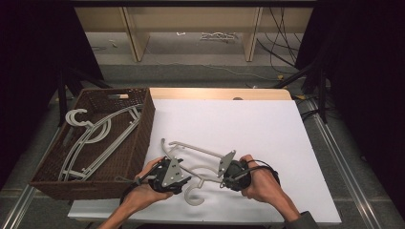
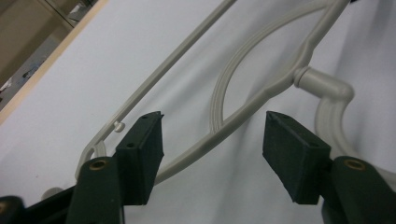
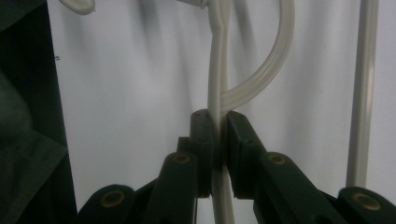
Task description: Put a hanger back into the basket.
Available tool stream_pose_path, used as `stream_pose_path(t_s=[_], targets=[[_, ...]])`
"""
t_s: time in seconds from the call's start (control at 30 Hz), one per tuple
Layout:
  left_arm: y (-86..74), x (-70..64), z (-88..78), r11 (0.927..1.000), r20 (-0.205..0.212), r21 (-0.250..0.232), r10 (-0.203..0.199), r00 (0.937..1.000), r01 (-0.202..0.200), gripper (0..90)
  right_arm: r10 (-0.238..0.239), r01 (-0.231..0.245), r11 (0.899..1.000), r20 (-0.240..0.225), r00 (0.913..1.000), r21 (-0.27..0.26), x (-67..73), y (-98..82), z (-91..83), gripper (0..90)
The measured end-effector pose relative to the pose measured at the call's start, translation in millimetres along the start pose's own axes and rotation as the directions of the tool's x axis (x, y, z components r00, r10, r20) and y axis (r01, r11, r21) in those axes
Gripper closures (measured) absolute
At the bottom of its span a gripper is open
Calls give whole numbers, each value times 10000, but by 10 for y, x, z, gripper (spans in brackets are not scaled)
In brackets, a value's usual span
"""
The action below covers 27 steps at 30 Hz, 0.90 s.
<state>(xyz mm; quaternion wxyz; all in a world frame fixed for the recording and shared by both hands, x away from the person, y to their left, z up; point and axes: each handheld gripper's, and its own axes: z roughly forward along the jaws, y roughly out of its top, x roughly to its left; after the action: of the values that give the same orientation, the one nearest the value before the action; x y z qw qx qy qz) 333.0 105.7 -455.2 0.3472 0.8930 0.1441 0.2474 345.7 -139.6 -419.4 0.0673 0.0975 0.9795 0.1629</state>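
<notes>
A pale grey plastic hanger (image 1: 196, 150) lies on the white table top near its front edge, with its hook (image 1: 193, 195) curling toward me. My right gripper (image 1: 223, 182) comes in from the right. In the right gripper view that gripper (image 3: 219, 135) is shut on a thin arm of the hanger (image 3: 217, 70). My left gripper (image 1: 186, 180) reaches in from the left. In the left gripper view it (image 2: 212, 140) stands open. The hanger's curved arm (image 2: 261, 95) runs across the gap, close to the left pad (image 2: 140, 149), and neither pad presses on it.
A dark woven basket (image 1: 143, 129) stands at the table's left edge and holds several more grey hangers (image 1: 95, 136). The white table top (image 1: 248, 124) stretches back and right. Wooden shelving legs and cables lie on the floor beyond.
</notes>
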Motion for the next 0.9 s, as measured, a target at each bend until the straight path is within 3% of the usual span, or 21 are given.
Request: stream_pose_path(t_s=[0.13, 0.27, 0.33, 0.5, 0.53, 0.57, 0.67, 0.8, 0.9], targets=[[8, 6, 66, 9974, 70, 305, 654, 9978, -656, 420, -174, 174, 9998, 33, 9998, -35, 14, 2, -33, 823], [-2, 35, 114, 9961, 385, 112, 865, 9955, -870, 423, -296, 295, 9994, -75, 9995, -154, 18, -1, -66, 823], [3, 20, 144, 9925, 685, 137, 1206, 9903, -1218, 448, -348, 347, 9993, -103, 9993, -163, 15, -5, -88, 823], [50, 0, 193, 9845, 686, 122, 1735, 9825, -1747, 486, -502, 497, 9982, -159, 9986, -323, 22, -4, -119, 824], [66, 14, 194, 9801, 806, 280, 1939, 9777, -1967, 501, -550, 544, 9979, -179, 9983, -340, 27, -2, -122, 824], [74, 14, 207, 9808, 810, 195, 1919, 9781, -1941, 519, -570, 564, 9979, -168, 9982, -328, 31, 0, -130, 824], [97, 53, 251, 9808, 1556, 39, 1920, 9690, -1950, 588, -775, 772, 9966, -115, 9969, -297, 35, -2, -152, 824], [136, 78, 227, 9778, 1760, 84, 2045, 9629, -2092, 649, -783, 778, 9964, -116, 9969, -337, 23, -19, -191, 824], [165, 85, 196, 9790, 1722, 124, 1986, 9648, -2037, 672, -823, 814, 9956, -167, 9965, -473, 5, -30, -204, 825]])
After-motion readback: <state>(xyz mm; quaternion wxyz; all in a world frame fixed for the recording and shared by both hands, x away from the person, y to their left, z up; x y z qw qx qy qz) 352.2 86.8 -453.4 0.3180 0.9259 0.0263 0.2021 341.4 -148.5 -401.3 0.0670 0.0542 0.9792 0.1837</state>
